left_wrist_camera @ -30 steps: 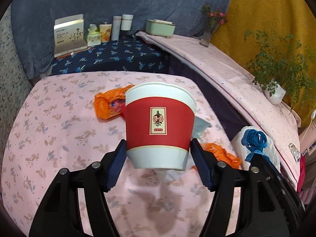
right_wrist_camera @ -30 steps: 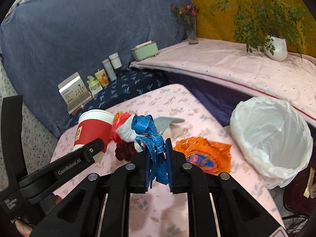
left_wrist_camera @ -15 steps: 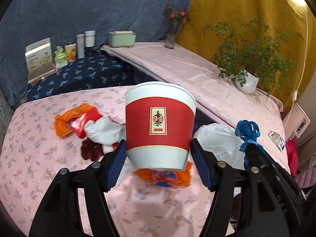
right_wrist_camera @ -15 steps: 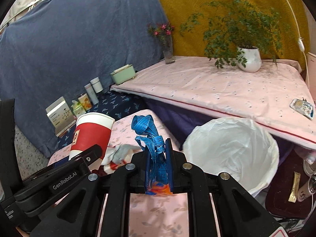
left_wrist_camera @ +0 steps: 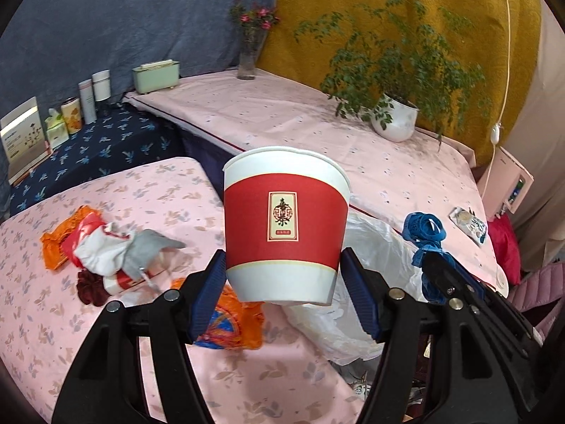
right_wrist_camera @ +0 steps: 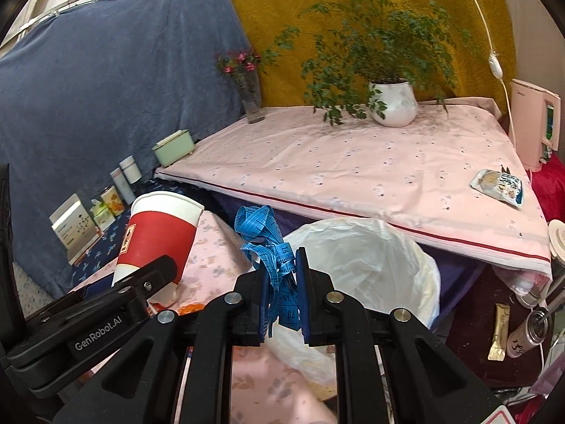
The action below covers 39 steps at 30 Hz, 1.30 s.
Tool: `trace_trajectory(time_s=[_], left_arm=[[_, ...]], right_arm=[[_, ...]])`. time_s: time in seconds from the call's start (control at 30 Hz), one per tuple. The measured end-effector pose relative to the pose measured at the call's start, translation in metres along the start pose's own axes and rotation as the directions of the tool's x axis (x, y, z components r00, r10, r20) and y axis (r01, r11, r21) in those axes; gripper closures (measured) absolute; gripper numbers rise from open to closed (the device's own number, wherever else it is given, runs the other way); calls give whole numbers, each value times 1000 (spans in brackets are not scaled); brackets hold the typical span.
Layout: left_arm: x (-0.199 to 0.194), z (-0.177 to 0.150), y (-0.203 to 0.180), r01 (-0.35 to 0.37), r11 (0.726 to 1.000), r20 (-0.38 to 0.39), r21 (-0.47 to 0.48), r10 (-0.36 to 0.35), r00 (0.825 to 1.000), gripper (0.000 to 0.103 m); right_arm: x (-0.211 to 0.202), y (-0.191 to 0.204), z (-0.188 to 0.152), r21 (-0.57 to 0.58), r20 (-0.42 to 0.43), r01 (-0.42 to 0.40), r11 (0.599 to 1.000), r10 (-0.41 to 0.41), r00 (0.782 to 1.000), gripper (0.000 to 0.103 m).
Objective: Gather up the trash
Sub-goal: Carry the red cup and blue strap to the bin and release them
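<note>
Right at my right gripper [right_wrist_camera: 282, 282], the jaws are pinched together on a crumpled blue measuring tape [right_wrist_camera: 270, 247], its loops bunched above the pads and a printed tail hanging down between them. Directly beyond those fingertips, and lower, gapes the white-lined trash bin [right_wrist_camera: 370, 265]; its open mouth faces up, just past the edge of the floral pink table [right_wrist_camera: 219, 258]. So the tape sits ahead of the bin's near rim, and a short forward reach should put it over the opening.

My left gripper [left_wrist_camera: 284, 282] has its blue pads clamped on the lower sides of a red-and-white paper cup [left_wrist_camera: 286, 222], held upright with its axis vertical. From that wrist the bin liner [left_wrist_camera: 374, 247] shows behind and to the right of the cup, so the cup needs a rightward carry. I judge my right hand nearer the bin, so the tape should drop first.

Farther left on the table lie the remaining scraps: an orange wrapper [left_wrist_camera: 229, 328] just under the cup, then a heap of red, white and grey wrappers [left_wrist_camera: 113, 251] with a dark red scrunchie [left_wrist_camera: 90, 288] beside it.
</note>
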State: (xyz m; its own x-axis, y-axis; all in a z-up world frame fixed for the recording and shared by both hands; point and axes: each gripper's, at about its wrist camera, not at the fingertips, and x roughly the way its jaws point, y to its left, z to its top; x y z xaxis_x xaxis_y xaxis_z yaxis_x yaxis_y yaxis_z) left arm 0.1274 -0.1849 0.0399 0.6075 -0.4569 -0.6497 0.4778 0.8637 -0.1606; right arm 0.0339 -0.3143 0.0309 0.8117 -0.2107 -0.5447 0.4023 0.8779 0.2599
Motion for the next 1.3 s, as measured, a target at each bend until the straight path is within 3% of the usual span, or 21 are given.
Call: trace_trajectory(time_s=[0.37,0.7,0.8,0.93,1.3], left_arm=[[40,10,-36,72,996,-51,43,-70,996,40],[60,14,-29,41,999,-55,33,-39,998,28],[60,14,-22,20,999,-46,25,-19,999,27],[59,13,-12,-12,1000,-38,19,13,999,27],[45,1,26,-81,996,-30,-32,80,996,27]], right_arm=[[19,-39,10,49,-21,60,997,-59,998,90],[40,-52,14,59,-43,93,994,-90,995,89],[46,-49,12,55,-47,97,994,-94,994,84],[49,-41,9,35,-42,100,994,-98,994,68],[43,-7,4,-10,-43,57,998,-57,997,58]])
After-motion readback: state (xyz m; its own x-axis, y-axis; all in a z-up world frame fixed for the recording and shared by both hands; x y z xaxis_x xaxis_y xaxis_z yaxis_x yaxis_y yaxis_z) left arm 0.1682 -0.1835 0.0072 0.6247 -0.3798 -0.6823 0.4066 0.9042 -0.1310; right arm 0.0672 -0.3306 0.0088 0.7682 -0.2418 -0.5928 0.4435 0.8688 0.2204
